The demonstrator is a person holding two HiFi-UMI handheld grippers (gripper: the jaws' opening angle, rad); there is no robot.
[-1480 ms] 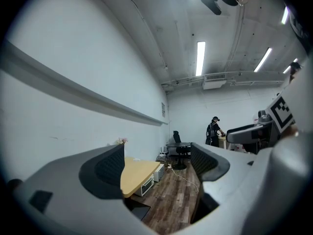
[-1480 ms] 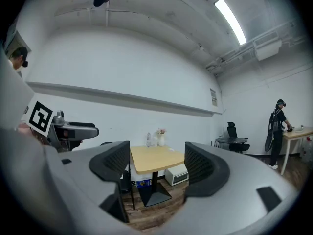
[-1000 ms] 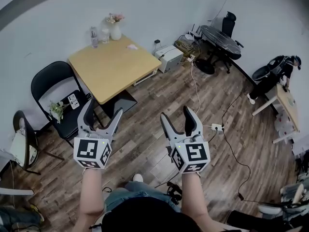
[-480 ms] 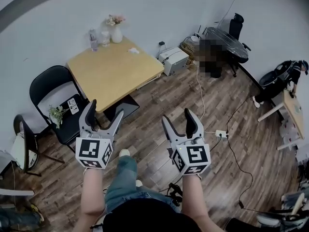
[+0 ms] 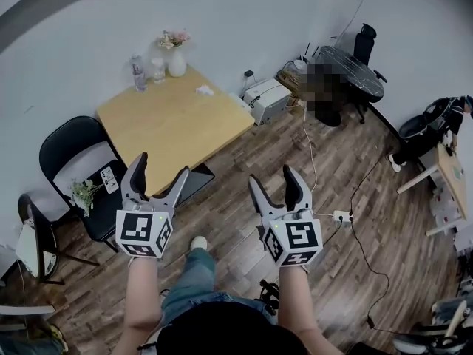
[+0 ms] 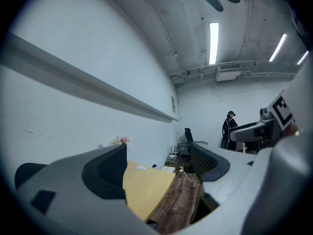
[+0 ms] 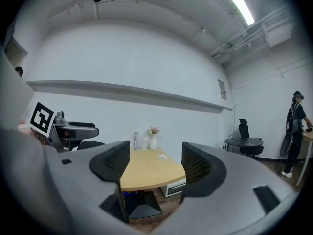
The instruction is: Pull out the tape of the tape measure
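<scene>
No tape measure can be made out with certainty. A small white thing [image 5: 205, 89] lies on the yellow wooden table [image 5: 170, 120], too small to identify; it also shows in the left gripper view [image 6: 141, 168] and the right gripper view [image 7: 160, 156]. My left gripper [image 5: 161, 167] is held in the air short of the table's near edge, open and empty. My right gripper [image 5: 272, 176] hovers over the wooden floor beside it, also open and empty. Both point toward the table [image 6: 146, 190] [image 7: 146, 173].
A vase of flowers [image 5: 176, 46], a bottle [image 5: 137, 72] and a glass [image 5: 157, 69] stand at the table's far edge. A black folding chair [image 5: 74, 154] is at the left. A white box [image 5: 267, 98], a power strip [image 5: 341, 216] and cables lie on the floor at the right.
The table has come nearer and shifted in the head view as I step toward it. Both grippers stay open and level, side by side.
</scene>
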